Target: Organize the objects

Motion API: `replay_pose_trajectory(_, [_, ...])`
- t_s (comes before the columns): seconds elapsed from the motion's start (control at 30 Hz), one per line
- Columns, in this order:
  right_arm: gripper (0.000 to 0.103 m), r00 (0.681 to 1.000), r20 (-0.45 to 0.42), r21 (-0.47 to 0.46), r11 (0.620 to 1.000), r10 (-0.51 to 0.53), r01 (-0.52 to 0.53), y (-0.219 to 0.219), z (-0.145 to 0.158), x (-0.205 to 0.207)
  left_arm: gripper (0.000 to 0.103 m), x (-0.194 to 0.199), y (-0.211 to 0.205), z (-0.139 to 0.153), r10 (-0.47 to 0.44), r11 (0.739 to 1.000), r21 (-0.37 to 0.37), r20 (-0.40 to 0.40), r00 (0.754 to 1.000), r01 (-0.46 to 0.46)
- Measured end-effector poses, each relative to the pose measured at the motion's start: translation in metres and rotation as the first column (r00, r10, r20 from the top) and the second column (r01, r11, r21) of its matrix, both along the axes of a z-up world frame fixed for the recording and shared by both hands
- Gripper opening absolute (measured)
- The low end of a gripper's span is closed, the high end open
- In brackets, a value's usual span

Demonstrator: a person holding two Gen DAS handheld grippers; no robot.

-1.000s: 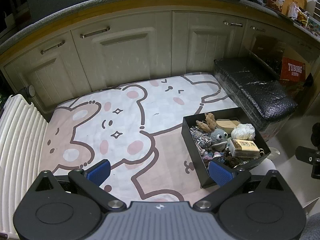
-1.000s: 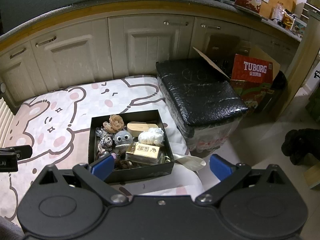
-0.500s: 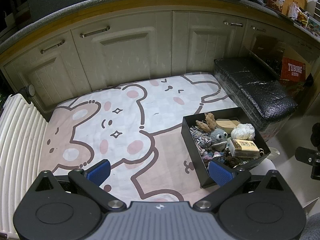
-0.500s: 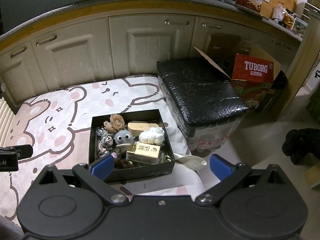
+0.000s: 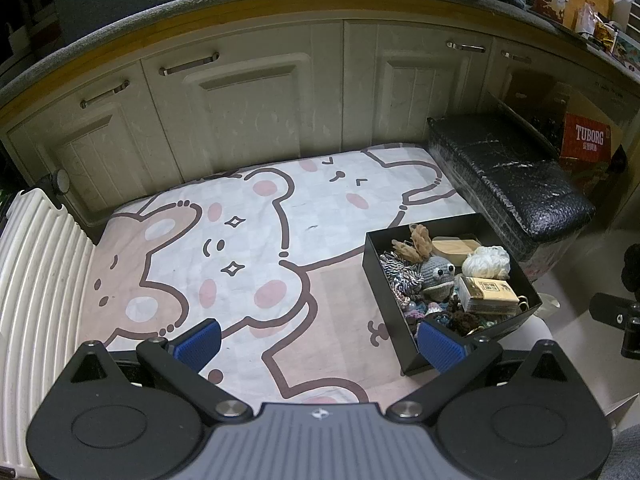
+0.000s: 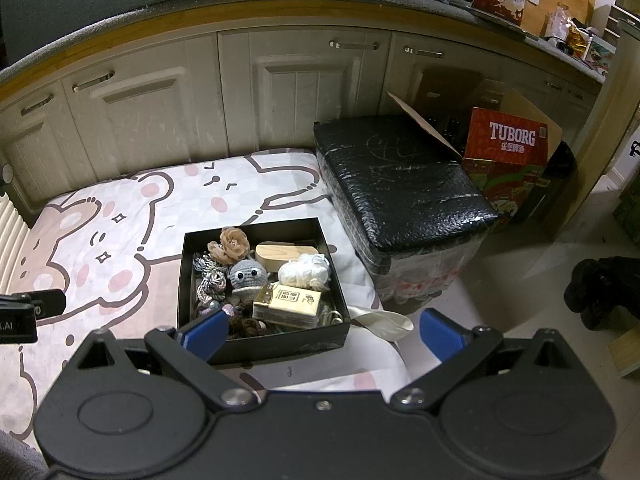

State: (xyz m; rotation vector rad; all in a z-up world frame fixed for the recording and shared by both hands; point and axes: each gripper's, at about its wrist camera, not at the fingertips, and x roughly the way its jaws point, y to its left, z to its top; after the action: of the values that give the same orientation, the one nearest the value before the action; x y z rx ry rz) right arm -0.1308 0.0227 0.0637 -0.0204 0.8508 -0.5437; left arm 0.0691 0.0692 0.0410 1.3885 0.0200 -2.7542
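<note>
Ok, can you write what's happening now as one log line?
left gripper: open, empty, over bear blanket | right gripper: open, empty | black box: full, untouched

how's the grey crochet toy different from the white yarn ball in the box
The grey crochet toy is grey with two black eyes; the white yarn ball is plain cream-white with no face. The toy looks tightly stitched and smooth, while the ball is a loose, lumpy tangle. The toy sits mid-box beside the braided rope; the ball sits nearer the right wall. Both lie inside the black box, untouched by either gripper.

cabinets (image 5: 256, 112) cream, back | floor (image 6: 540, 264) pale tile | light dim
</note>
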Motion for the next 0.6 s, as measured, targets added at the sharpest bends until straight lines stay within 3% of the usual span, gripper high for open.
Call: replay_pose_trajectory(0.6, [0.103,1.0,0.0,0.001,1.0,0.0,0.0,-0.0001,0.0,0.0003,0.103,0.0004,0.0002,-0.0013,-0.001,1.0,0.002,0.001,1.0,0.001])
